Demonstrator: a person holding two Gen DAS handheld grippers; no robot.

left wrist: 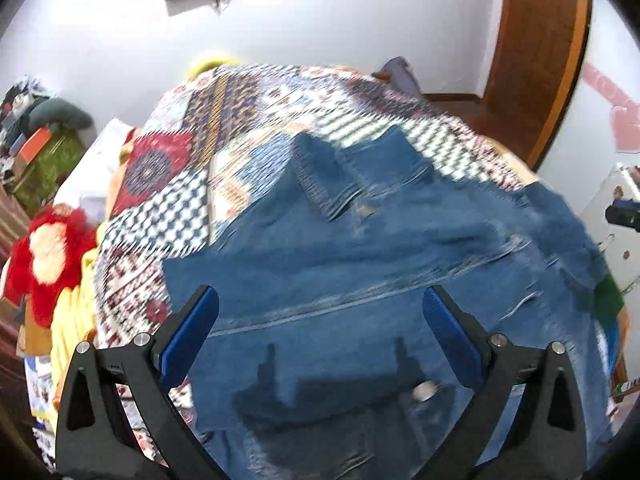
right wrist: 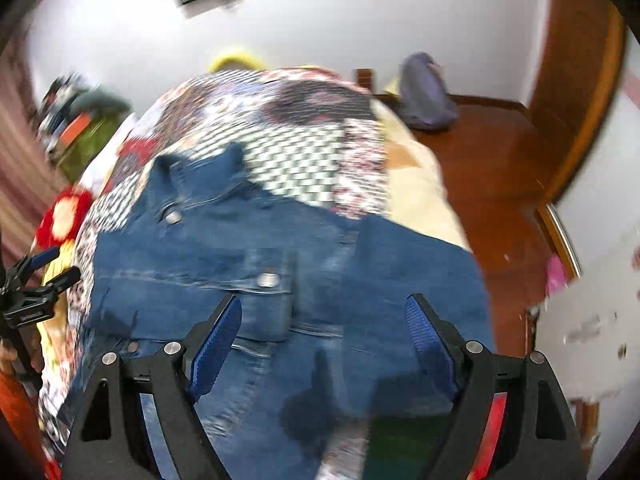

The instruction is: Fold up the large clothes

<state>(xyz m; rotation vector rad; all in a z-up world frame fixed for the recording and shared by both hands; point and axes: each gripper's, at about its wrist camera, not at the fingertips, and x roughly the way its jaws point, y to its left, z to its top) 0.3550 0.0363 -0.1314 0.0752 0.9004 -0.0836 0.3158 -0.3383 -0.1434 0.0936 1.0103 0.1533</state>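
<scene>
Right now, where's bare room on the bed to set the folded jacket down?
Free quilt lies beyond the denim jacket collar, up to the far wall. The bed's left edge is crowded: red plush, yellow cloth. Both claws, left and right, open above the jacket.

Both wrist cameras hang close above the near edge of the bed (left wrist: pixel 256 92), looking down and forward along its length toward the far wall. Both take in the denim jacket (left wrist: pixel 360 264) and patchwork quilt (right wrist: pixel 304 120); the right view sits nearer the bed's right edge.
</scene>
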